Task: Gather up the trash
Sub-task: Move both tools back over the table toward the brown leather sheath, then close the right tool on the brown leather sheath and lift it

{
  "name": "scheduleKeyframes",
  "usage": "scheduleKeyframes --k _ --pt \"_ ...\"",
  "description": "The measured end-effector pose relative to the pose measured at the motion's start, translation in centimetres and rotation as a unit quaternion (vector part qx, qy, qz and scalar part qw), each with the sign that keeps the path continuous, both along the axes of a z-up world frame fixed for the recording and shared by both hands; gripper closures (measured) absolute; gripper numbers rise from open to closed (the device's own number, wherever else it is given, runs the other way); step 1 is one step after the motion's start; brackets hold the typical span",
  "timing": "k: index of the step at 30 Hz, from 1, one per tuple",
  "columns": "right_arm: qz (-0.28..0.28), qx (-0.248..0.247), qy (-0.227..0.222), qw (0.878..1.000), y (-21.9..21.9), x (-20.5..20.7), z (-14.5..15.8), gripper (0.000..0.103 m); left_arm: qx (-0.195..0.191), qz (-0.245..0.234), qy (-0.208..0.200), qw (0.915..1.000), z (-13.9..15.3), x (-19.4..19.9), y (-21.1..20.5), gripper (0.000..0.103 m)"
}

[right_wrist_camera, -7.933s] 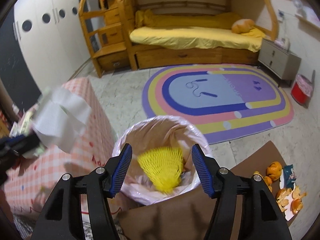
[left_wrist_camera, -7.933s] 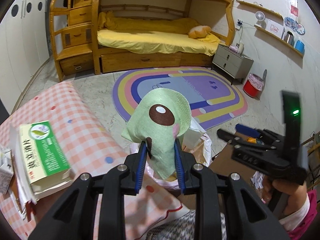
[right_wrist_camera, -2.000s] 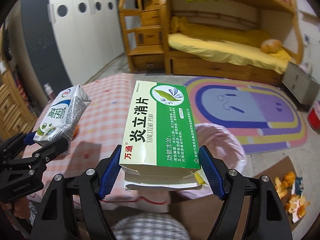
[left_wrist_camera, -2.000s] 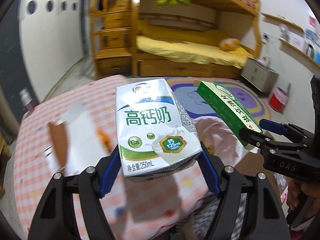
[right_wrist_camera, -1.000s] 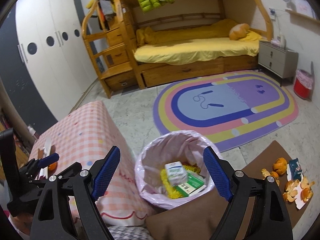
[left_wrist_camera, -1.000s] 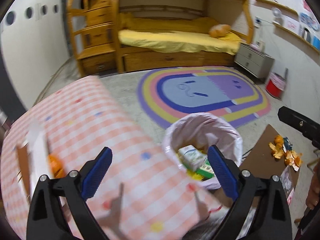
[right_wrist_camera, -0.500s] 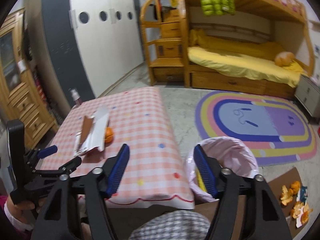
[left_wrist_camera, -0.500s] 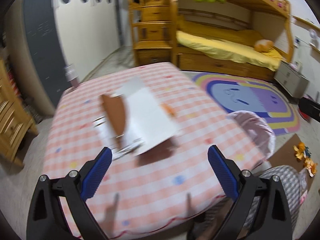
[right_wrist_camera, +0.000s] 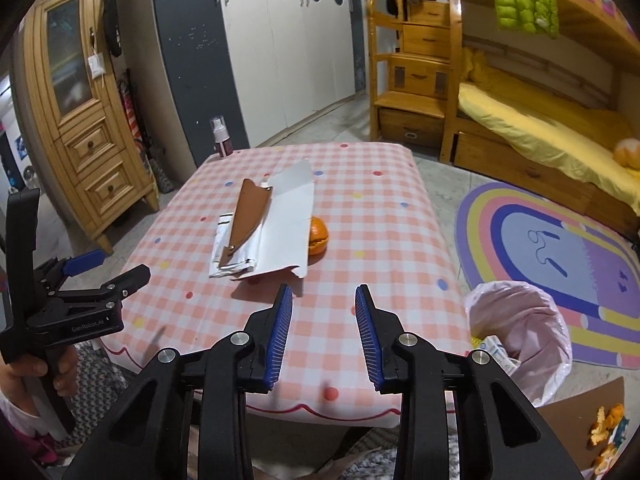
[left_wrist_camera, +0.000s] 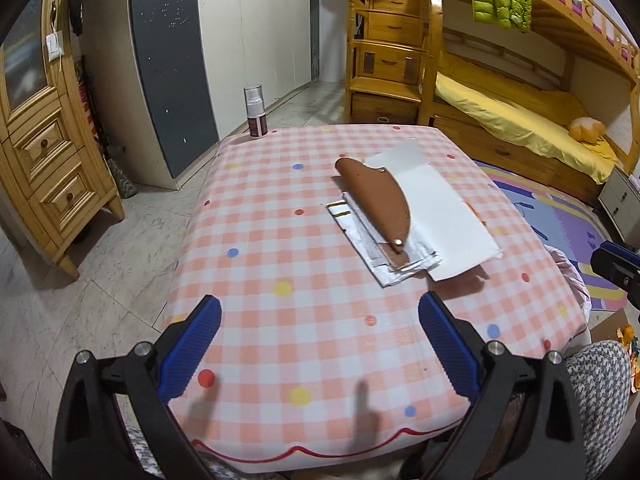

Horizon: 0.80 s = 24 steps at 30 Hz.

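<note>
The left gripper [left_wrist_camera: 319, 344] stands wide open with nothing between its pads, above the near edge of the checked table [left_wrist_camera: 280, 240]. The right gripper [right_wrist_camera: 323, 330] is empty too; its jaws are closing. On the table lie the remaining items: a white flattened carton [right_wrist_camera: 286, 228], a brown curved piece [right_wrist_camera: 246, 216] on top of folded foil wrappers [right_wrist_camera: 232, 258], and an orange [right_wrist_camera: 318, 235] touching the carton's right edge. The pink-lined trash bin [right_wrist_camera: 532, 336] stands on the floor just beside the table's right corner.

Marble-look floor [left_wrist_camera: 100, 272], wooden bunk bed [right_wrist_camera: 532, 120], white wardrobe [right_wrist_camera: 288, 40], pine cabinet [left_wrist_camera: 40, 128], rainbow rug [right_wrist_camera: 560, 248]
</note>
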State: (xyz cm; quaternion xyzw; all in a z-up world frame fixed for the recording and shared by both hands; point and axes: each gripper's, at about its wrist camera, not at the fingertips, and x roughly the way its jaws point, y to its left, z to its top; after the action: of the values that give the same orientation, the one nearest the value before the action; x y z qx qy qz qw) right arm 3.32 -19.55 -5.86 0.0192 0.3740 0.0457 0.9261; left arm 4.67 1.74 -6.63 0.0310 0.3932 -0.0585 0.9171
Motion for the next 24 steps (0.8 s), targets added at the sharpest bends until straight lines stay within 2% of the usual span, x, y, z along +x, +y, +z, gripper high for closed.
scheduleKeyframes --k 6,9,14,24 --pt "0.014 -0.002 0.016 1.0 1.3 2.2 -0.8 0.06 0.004 0.005 0.005 1.0 -0.1 0.8 0.6 0.007" --pt "0.017 -0.004 0.024 1.0 1.7 3.6 -1.3 0.06 0.004 0.011 0.006 0.9999 0.0 1.2 1.1 0.007" --pt "0.028 -0.015 0.029 0.999 3.1 5.4 -1.7 0.06 0.029 0.028 0.006 0.9992 -0.3 2.2 2.4 0.008" --pt "0.051 -0.038 0.044 0.997 7.8 11.1 -3.0 0.043 0.015 0.048 0.01 0.9987 -0.3 5.5 5.8 0.008"
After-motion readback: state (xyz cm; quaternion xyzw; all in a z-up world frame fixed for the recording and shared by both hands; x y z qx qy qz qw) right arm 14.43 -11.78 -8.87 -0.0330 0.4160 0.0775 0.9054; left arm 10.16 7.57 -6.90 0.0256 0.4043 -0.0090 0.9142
